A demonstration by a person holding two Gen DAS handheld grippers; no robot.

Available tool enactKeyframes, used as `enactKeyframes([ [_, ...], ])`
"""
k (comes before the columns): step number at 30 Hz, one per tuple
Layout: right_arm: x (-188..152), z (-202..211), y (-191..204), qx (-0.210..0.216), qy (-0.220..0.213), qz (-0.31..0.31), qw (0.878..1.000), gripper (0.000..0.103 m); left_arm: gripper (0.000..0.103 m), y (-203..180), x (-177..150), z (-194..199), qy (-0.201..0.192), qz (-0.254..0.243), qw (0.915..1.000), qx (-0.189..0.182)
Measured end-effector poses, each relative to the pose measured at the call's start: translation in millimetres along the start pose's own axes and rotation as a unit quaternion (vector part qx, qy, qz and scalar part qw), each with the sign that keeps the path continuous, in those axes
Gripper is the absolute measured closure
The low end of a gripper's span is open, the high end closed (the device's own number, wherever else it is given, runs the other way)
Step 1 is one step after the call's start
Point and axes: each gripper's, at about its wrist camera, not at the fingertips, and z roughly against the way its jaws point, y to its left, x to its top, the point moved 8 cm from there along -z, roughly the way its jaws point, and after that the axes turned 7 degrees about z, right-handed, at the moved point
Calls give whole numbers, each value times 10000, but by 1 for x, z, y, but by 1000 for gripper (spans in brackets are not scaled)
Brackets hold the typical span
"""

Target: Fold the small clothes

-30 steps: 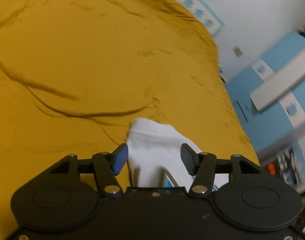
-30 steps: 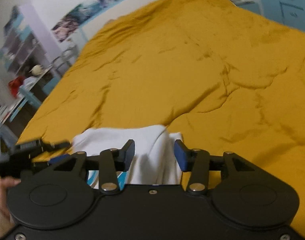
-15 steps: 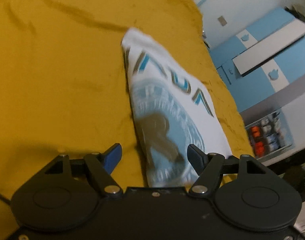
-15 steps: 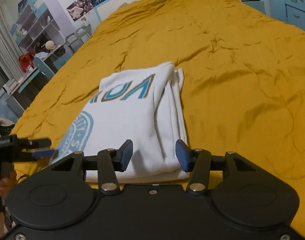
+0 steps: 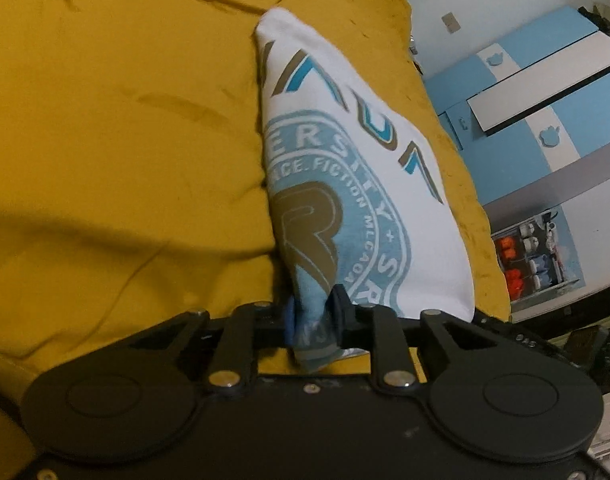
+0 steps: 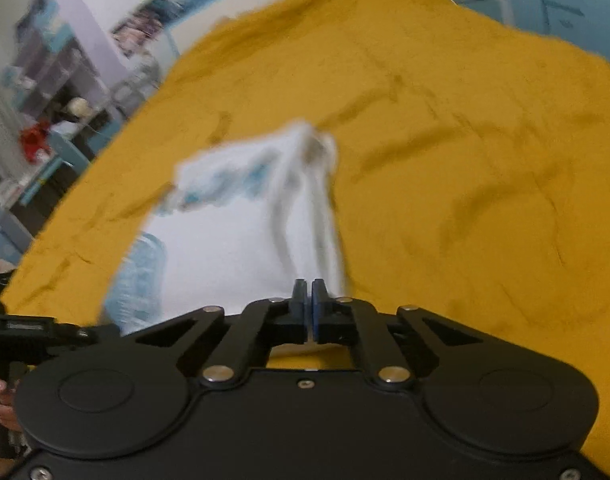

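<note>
A folded white T-shirt [image 5: 345, 168] with a blue and brown round print lies on the mustard-yellow bedspread [image 5: 113, 128]. My left gripper [image 5: 311, 316] is shut on the shirt's near printed corner, with cloth bunched between the pads. In the right wrist view the shirt [image 6: 241, 232] is blurred. My right gripper [image 6: 308, 304] has its pads pressed together at the shirt's near edge; a thin layer of cloth seems caught between them. The left gripper [image 6: 33, 332] shows at that view's left edge.
The bed's edge runs along the right of the left wrist view, with a blue and white wardrobe [image 5: 545, 92] and a low shelf [image 5: 537, 256] beyond. Shelves and clutter [image 6: 45, 92] stand past the bed's left side in the right wrist view.
Both grippers were open half a second ago and have closed on the shirt's near edge. The right wrist view has become blurred by motion.
</note>
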Motion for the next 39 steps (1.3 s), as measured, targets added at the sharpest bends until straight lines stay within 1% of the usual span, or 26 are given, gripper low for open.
enactKeyframes([
  [2, -3, 1, -10, 129, -75, -225, 9996, 102, 77, -4, 2, 3, -7, -35, 10000, -60],
  [3, -2, 3, -13, 190, -106, -322, 9992, 99, 69, -7, 3, 5, -18, -62, 10000, -73],
  [4, -1, 6, -14, 275, -125, -387, 9988, 92, 54, -10, 4, 9, -41, -85, 9999, -78],
  [5, 2, 9, -15, 343, -157, -442, 9983, 87, 46, -13, 6, 12, -75, -99, 9999, -112],
  [6, 6, 14, -15, 418, -230, -465, 9978, 81, 31, -17, 9, 17, -137, -117, 9997, -144],
  [7, 10, 17, -15, 486, -302, -470, 9973, 62, 12, -20, 14, 21, -205, -132, 9996, -134],
  [9, 23, 24, -14, 694, -487, -512, 9951, 38, 1, -26, 26, 30, -369, -170, 9991, -142],
  [11, 34, 25, -11, 861, -574, -486, 9934, 37, 0, -28, 41, 37, -485, -157, 9985, -181],
  [12, 43, 23, -9, 943, -597, -433, 9928, 35, 0, -28, 48, 36, -471, -122, 9986, -207],
  [14, 55, 15, -6, 1145, -533, -377, 9913, 25, 0, -26, 60, 34, -434, 3, 9988, -210],
  [16, 67, 2, -3, 1419, -396, -340, 9885, 20, 0, -26, 72, 27, -358, 58, 9989, -307],
  [21, 87, -44, -5, 1798, 74, -375, 9830, 20, 0, -20, 93, 2, -121, 162, 9990, -405],
  [23, 85, -59, -7, 1953, 288, -464, 9792, 19, 0, -16, 98, -11, 38, 223, 9990, -392],
  [25, 81, -73, -11, 2021, 432, -604, 9765, 19, 0, -10, 103, -24, 96, 370, 9985, -401],
  [28, 79, -87, -15, 2097, 529, -702, 9738, 19, 0, -9, 108, -37, 111, 415, 9978, -509],
  [32, 75, -96, -11, 2364, 593, -802, 9665, 19, 0, -11, 112, -58, 256, 456, 9971, -556],
  [36, 77, -110, 4, 2678, 728, -809, 9573, 19, 0, -15, 115, -75, 312, 429, 9965, -639],
  [39, 79, -122, 13, 2798, 795, -801, 9534, 17, 0, -19, 117, -86, 375, 385, 9965, -644],
])
